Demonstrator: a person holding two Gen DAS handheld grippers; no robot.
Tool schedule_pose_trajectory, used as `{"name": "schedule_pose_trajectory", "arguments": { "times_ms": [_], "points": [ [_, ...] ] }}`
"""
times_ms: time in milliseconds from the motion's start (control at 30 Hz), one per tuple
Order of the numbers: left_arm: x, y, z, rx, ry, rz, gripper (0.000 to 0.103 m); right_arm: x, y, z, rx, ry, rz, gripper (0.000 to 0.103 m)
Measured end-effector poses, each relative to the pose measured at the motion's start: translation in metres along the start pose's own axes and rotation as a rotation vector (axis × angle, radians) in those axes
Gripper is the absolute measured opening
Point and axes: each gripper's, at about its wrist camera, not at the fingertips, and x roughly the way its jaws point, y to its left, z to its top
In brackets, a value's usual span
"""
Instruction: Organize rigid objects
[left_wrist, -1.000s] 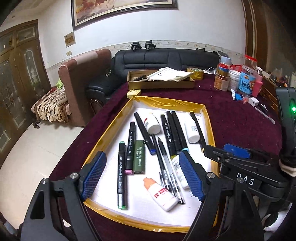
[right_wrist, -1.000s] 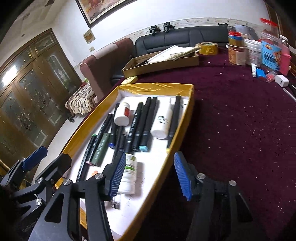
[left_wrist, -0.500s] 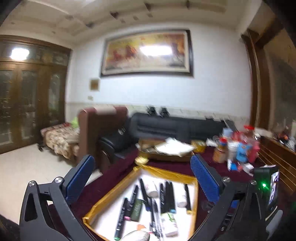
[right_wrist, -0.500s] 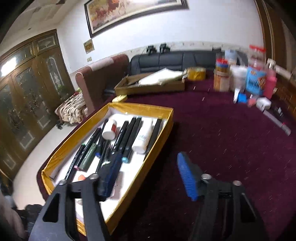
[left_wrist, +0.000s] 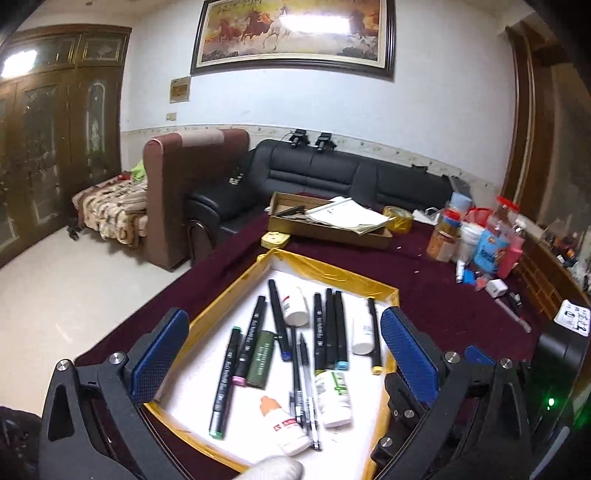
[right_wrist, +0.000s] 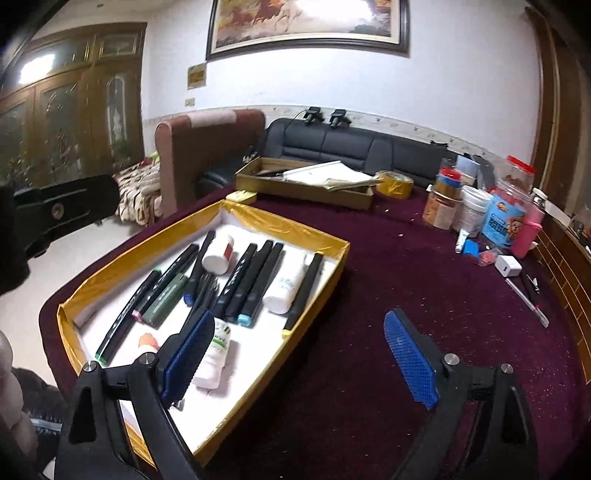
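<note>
A gold-rimmed white tray lies on the dark red tablecloth. In it lie several black markers, thin pens, an olive tube and small white bottles, one green-labelled, one orange-capped. My left gripper hovers over the tray's near half, open wide and holding nothing. My right gripper straddles the tray's right rim. Its jaws are opening with nothing gripped, and its left pad hangs over the green-labelled bottle.
At the back stand a cardboard box of papers and a yellow tape roll. Jars and bottles, a white charger and a pen crowd the right side. Bare cloth lies right of the tray. A sofa stands behind.
Both grippers have opened wider. The left one pulled up and back from the tray. The right one drew back from around the green-labelled bottle and shifted right, across the rim.
</note>
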Motion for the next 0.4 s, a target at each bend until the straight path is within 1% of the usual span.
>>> {"name": "schedule_pose_trajectory", "arguments": {
  "times_ms": [67,233,333,400],
  "points": [
    [0.002,0.001,-0.001,0.005,0.003,0.026,0.103,0.003,0.002,-0.001,-0.006,0.006,0.006,0.091],
    [0.011,0.004,-0.002,0.0,0.035,0.022,0.103,0.01,0.002,-0.002,-0.006,0.031,0.034,0.091],
    [0.017,-0.003,-0.004,0.044,0.078,0.043,0.103,0.015,-0.013,-0.002,0.057,0.065,0.055,0.091],
    [0.023,-0.01,-0.002,0.043,0.114,0.032,0.103,0.017,-0.03,-0.003,0.106,0.085,0.052,0.091]
  ]
}}
